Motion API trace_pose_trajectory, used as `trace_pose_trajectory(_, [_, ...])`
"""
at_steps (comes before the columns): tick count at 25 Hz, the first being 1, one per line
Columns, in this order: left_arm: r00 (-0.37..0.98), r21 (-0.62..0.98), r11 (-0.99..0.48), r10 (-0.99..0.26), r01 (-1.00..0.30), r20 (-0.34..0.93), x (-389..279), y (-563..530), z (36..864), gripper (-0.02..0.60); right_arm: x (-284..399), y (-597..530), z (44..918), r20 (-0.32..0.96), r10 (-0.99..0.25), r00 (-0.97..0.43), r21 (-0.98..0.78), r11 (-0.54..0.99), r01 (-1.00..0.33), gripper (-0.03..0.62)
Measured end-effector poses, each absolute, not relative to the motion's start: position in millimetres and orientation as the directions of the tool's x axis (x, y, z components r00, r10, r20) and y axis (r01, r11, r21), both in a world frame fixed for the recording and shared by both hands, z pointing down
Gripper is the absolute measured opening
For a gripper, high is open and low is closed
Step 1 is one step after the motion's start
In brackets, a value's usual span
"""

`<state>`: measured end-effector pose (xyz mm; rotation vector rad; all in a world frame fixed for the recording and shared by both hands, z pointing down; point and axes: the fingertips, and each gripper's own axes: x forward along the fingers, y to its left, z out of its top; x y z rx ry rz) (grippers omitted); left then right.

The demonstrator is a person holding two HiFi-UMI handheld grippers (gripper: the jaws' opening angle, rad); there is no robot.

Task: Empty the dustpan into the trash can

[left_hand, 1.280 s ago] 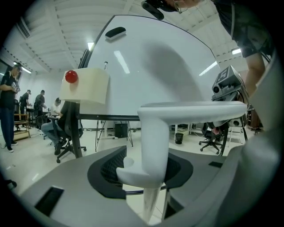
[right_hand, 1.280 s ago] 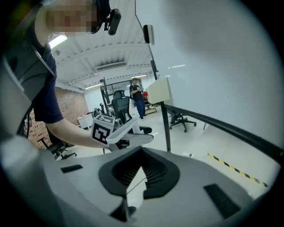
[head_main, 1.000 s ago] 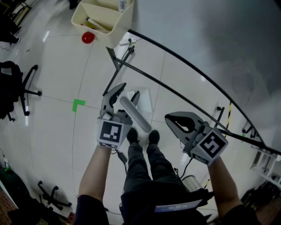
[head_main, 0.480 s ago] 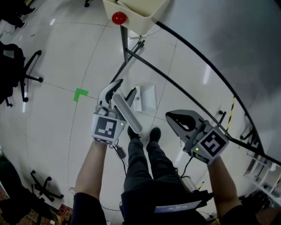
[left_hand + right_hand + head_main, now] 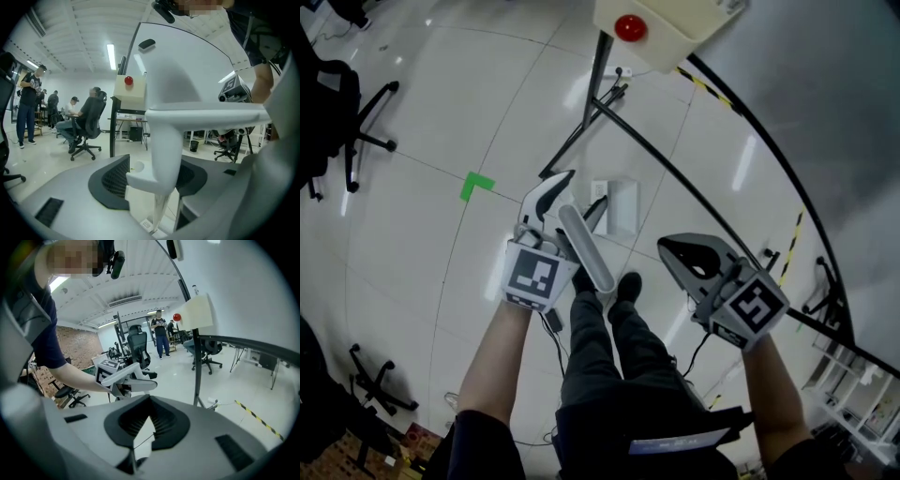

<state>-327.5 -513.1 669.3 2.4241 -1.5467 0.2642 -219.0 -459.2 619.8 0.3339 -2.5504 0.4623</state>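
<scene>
White dustpan (image 5: 617, 208) hangs from the left tool (image 5: 579, 195), whose jaws stand part open and have just been opening. Its handle (image 5: 586, 248) sits between the pads, the right pad against it and the left meeting only its lower lug. Right tool (image 5: 666, 246) is empty, its tips together. The handle's long axis runs from the jaw tips back toward the person's body, steeply tilted, and the pan end points down at the floor (image 5: 441, 141), just ahead of the feet. Both forearms reach forward, well apart, tools angled slightly downward. Cream box (image 5: 661, 23) with a red knob stands ahead.
</scene>
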Motion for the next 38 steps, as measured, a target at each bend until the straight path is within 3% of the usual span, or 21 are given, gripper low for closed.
trace_pose_trajectory(3, [0.408,0.124,-0.388,-0.866,-0.913,0.290,-332,-510,670,0.249,-222,-460,621,0.542,-0.140,-0.829,-0.258,0.911,-0.323,0.015])
trace_pose_trajectory(12, [0.431,0.158,-0.401,-0.855,-0.902,0.287,-333,-502,668,0.347,-222,-458,623,0.542,-0.140,-0.829,-0.265,0.907,-0.327,0.015])
trace_pose_trajectory(29, [0.412,0.199,-0.368,-0.872,-0.908,0.265,-344,-461,665,0.373,-232,-452,634,0.578,-0.103,-0.809,-0.267,0.914,-0.307,0.015])
trace_pose_trajectory(38, [0.357,0.255,-0.283,-0.878,-0.925,0.319,-357,-415,669,0.373,-225,-453,623,0.585,-0.142,-0.799,-0.243,0.908,-0.340,0.015])
